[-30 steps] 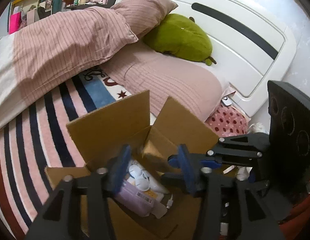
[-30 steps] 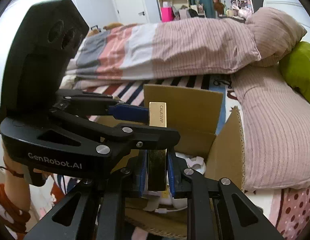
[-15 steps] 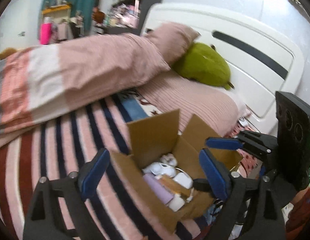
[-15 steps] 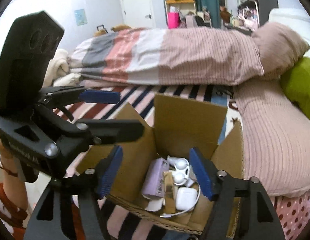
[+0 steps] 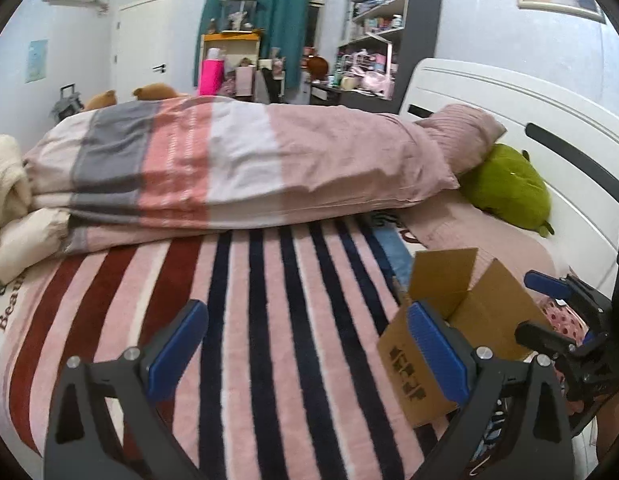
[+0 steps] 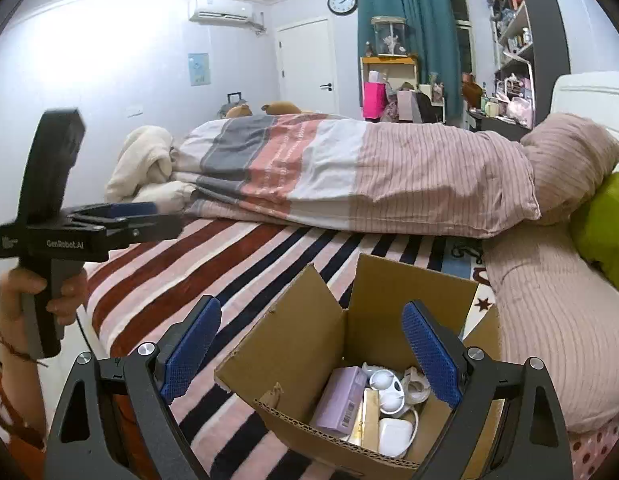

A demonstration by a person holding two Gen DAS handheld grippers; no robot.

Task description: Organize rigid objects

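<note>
Two grippers, both yours, hang empty above the striped blanket (image 5: 269,320); your left gripper (image 5: 305,352) is spread wide with nothing between its blue pads, and your right gripper (image 6: 311,352) stands just as wide over the cardboard box (image 6: 305,344). One box sits on the bed with its flaps up, near the pink pillows; inside it, seen from the right wrist, you have one lilac carton (image 6: 341,398), one gold bar-shaped box (image 6: 369,412), one white charging case (image 6: 393,436) with a cable looped around it, one open white earbud case (image 6: 385,390), and one further white piece (image 6: 417,386) too small to name. No loose rigid object shows anywhere on the blanket in either view, so the packing looks complete or very nearly so; what remains for you, at a guess, is closing the four flaps or leaving the box as it stands. One green plush (image 5: 505,188) rests by the headboard.
</note>
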